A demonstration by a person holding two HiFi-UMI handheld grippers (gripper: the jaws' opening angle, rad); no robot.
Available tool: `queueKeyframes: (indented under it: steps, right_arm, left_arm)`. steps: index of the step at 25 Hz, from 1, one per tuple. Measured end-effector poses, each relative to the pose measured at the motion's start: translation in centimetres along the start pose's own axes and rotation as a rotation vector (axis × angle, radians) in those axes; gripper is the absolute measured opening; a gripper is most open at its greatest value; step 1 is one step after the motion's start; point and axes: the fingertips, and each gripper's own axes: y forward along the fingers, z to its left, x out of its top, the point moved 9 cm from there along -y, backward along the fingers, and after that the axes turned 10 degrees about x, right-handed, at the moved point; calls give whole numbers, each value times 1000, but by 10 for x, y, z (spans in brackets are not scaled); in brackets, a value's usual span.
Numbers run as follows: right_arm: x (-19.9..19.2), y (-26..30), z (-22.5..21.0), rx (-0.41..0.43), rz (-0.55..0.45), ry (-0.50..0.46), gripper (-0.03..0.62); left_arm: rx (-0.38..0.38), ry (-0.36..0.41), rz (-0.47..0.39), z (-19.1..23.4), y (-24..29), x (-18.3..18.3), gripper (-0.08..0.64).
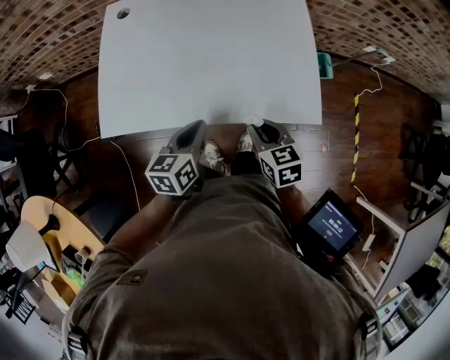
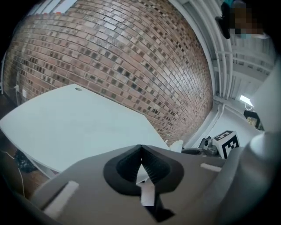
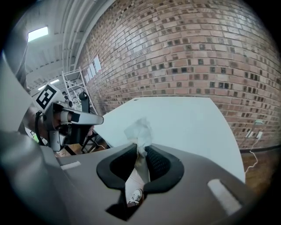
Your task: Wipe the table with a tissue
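The white table [image 1: 211,63] fills the top of the head view. Both grippers hover at its near edge, just short of the surface. My right gripper [image 1: 264,131] is shut on a crumpled white tissue [image 1: 254,120], whose tuft sticks out past the jaws. In the right gripper view the tissue [image 3: 139,132] is pinched between the black pads of the right gripper [image 3: 141,151], with the table [image 3: 184,123] ahead. My left gripper [image 1: 191,135] is shut with nothing in it. In the left gripper view its pads meet at the left gripper's [image 2: 140,154] tip, above the table [image 2: 74,125].
A brick wall [image 2: 131,57] stands behind the table. A cable hole [image 1: 123,13] sits in the far left corner of the top. Dark wooden floor [image 1: 351,140] lies around, with a green bin [image 1: 324,65] and cables to the right. A screen device [image 1: 330,226] is at my right hip.
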Motion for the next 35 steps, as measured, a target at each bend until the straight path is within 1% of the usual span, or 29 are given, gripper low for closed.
queueKeyframes:
  steps: [4,7,11,15,18,22,25,30,35]
  right_arm:
    - [-6,-6,6,23,-37,-3,66]
    - [-8,-22,12,54,-70,-2,66]
    - [-14,-56,12,78,-119,-18,66]
    - [-26,-89,1,85,-172,-9,66]
    - [-37,-103,-3,97,-196,9,66]
    - [-58,-137,1,120,-230,22,66]
    - [-69,-149,6,137,-242,24,66]
    - [-71,-155,7,126,-256,26,66]
    - [-62,-163,16,111,-289,24,64]
  left_arm:
    - [19,9,0,0,-5,-13,2]
    - [37,15,-18,-10,-14,-17,2]
    - [67,5,-56,-35,-27,-26,2]
    - [82,23,-64,-67,-34,-45,2]
    - [93,33,-67,-83,-40,-60,2]
    - [116,32,-91,-115,-65,-83,2]
    - [122,31,-103,-126,-79,-96,2]
    - [115,40,-105,-126,-80,-101,2]
    - [83,62,-117,-130,-83,-90,2]
